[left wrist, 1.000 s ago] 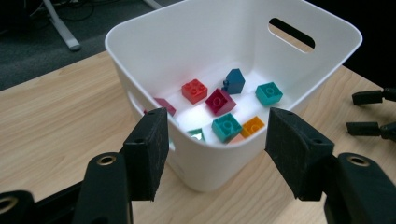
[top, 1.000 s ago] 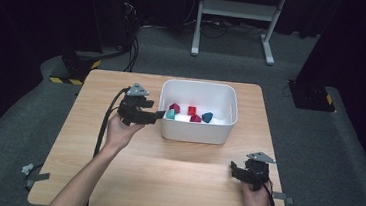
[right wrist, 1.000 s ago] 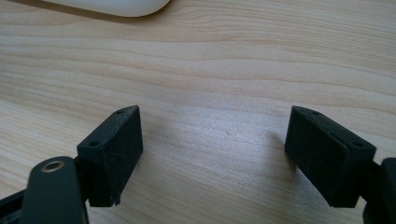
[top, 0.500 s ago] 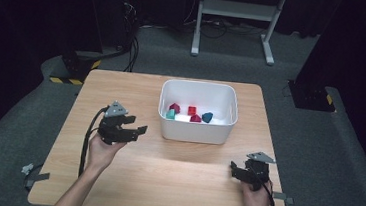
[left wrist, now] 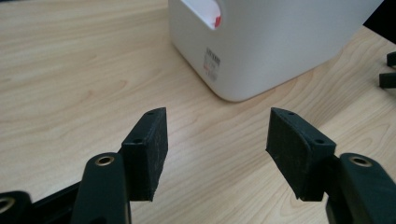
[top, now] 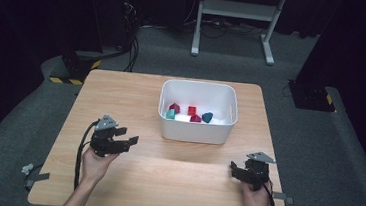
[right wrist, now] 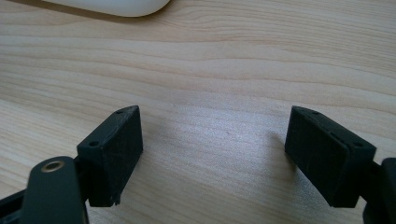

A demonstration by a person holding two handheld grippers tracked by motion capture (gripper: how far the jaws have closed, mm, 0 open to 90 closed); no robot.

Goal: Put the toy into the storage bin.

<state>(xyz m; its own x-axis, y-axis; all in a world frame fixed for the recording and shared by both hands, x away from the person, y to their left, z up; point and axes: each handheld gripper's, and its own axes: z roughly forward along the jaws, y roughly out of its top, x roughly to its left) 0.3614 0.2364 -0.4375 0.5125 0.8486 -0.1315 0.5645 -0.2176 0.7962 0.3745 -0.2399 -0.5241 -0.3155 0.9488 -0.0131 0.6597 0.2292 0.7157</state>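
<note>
- A white tub stood on the desk, holding red, maroon and teal blocks.
- Its small label was unreadable.
- Left gripper and right gripper: jaws spread, empty.

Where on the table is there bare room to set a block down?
Bare wood runs between the left hand-held gripper and the right hand-held gripper, in front of the white bin. The table's strip left of the bin is also free. Inside the bin, the blocks crowd the middle.
</note>
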